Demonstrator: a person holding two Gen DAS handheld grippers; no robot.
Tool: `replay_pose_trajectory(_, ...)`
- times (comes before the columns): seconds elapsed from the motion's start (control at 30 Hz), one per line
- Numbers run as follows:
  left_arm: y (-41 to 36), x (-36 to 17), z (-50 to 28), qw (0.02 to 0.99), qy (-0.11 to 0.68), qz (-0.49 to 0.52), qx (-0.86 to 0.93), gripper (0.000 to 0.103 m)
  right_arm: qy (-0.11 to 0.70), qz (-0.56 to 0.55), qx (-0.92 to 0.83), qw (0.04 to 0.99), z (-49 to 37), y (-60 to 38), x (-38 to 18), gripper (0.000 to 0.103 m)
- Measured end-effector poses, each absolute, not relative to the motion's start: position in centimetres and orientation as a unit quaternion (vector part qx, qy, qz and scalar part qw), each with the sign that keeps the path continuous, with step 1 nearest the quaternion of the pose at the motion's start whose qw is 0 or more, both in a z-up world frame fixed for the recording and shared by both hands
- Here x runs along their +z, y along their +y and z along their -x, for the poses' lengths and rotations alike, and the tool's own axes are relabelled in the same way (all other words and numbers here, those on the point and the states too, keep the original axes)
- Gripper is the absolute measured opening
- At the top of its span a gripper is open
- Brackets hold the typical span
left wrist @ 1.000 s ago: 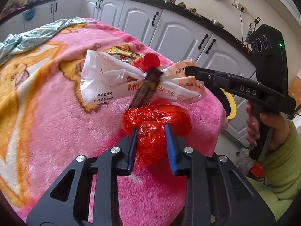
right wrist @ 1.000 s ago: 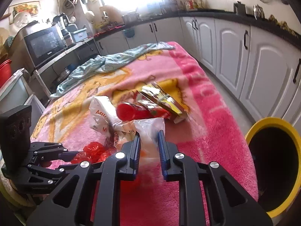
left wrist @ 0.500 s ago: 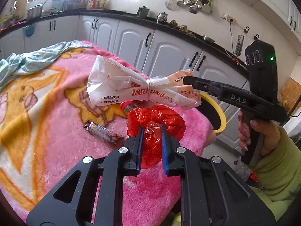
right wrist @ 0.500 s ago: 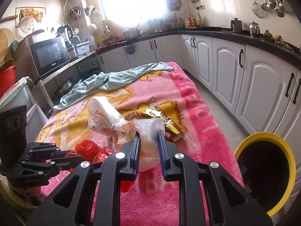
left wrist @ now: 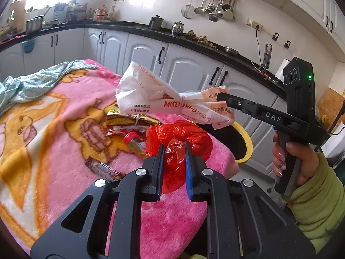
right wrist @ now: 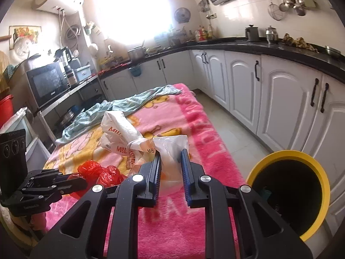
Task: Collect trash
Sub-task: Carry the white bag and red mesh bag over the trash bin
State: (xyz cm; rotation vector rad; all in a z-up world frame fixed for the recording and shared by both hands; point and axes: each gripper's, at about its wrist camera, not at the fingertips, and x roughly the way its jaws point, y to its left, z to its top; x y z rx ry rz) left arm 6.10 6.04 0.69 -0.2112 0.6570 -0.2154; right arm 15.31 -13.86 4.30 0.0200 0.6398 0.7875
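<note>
My left gripper is shut on a crumpled red plastic bag and holds it above the pink blanket. My right gripper is shut on a knotted white plastic bag with red print and holds it in the air; that bag also shows in the left wrist view. The red bag shows at lower left of the right wrist view. A yellow-rimmed black bin stands on the floor right of the table; part of its rim shows in the left wrist view.
Snack wrappers, a small red-capped item and a brown wrapper lie on the blanket. A pale green cloth lies at the far end. White cabinets line the wall behind.
Both grippers have lifted their bags higher off the blanket. The wrappers that were under the white bag now lie uncovered. The bin is closer in the right wrist view.
</note>
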Motion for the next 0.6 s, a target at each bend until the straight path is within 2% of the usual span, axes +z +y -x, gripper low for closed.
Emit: replay_pose_trajectory(0.6,0.1,3.3,-11.6,0.941,0.298,0.083,-0.14,0.011,0.281,-0.073,0.291,0.912,-17.7,-23.9,5.6,0.017)
